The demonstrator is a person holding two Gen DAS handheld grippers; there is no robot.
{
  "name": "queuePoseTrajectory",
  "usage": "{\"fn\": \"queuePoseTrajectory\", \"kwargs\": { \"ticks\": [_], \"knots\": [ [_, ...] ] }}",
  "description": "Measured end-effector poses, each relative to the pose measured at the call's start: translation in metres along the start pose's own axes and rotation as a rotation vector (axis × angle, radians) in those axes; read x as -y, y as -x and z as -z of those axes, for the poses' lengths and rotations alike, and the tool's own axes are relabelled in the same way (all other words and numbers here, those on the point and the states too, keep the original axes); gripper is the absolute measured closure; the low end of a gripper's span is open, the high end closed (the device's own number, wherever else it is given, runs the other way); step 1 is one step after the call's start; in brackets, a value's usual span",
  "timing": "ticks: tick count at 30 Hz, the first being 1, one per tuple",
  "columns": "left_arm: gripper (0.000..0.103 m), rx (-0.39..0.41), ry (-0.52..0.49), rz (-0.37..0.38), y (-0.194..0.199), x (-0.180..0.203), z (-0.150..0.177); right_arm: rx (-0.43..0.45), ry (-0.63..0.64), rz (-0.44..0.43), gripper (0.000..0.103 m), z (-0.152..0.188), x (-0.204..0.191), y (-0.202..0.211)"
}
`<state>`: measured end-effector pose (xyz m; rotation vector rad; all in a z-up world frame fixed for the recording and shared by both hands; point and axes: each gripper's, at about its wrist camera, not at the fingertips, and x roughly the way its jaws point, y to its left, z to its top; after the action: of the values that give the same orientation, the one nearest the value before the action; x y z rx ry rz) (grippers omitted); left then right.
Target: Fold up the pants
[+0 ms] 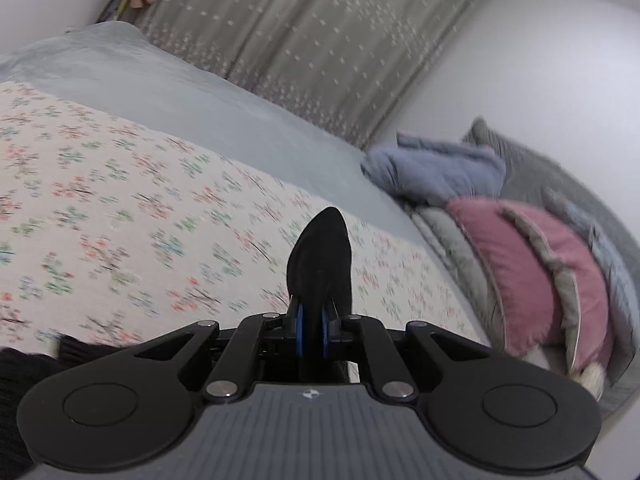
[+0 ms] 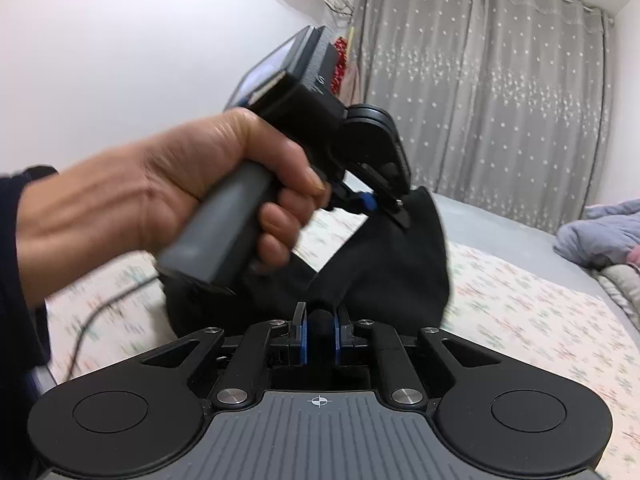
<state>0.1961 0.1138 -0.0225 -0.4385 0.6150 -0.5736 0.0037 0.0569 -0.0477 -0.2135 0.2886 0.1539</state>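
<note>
Above the bed (image 2: pixel 520 304), the black pants (image 2: pixel 384 264) were held up between both claws. The left claw (image 1: pixel 313 334) was clamped narrow on a fold of the pants (image 1: pixel 320 260), the cloth standing up past its blue pads (image 1: pixel 300 332). The right claw (image 2: pixel 319 338) was pinched tight on another bunched edge, the fabric draped up from it to the left claw (image 2: pixel 396 208), gripped by the left hand (image 2: pixel 192 184). A floral sheet (image 1: pixel 132 208) lay below; pink pillows (image 1: pixel 532 280) were stacked well apart.
</note>
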Motion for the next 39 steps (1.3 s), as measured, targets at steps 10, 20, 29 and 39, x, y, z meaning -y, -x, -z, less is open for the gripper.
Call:
{"fn": "queuePoseTrajectory", "kwargs": {
  "ticks": [10, 20, 29, 39],
  "knots": [
    [0.081, -0.004, 0.186, -0.061, 0.038, -0.121, -0.004, -0.011, 0.011, -0.079, 0.091, -0.024, -0.064, -0.039],
    [0.081, 0.005, 0.287, -0.026, 0.056, -0.158, -0.004, -0.036, 0.087, -0.075, 0.091, -0.036, -0.1, -0.066],
    [0.072, -0.101, 0.21, -0.181, 0.046, -0.172, 0.018, -0.141, 0.114, -0.121, 0.091, -0.016, -0.118, -0.094],
    [0.057, -0.044, 0.189, -0.276, 0.066, -0.166, 0.009, -0.148, -0.011, -0.302, 0.056, -0.016, -0.086, -0.075]
  ]
}}
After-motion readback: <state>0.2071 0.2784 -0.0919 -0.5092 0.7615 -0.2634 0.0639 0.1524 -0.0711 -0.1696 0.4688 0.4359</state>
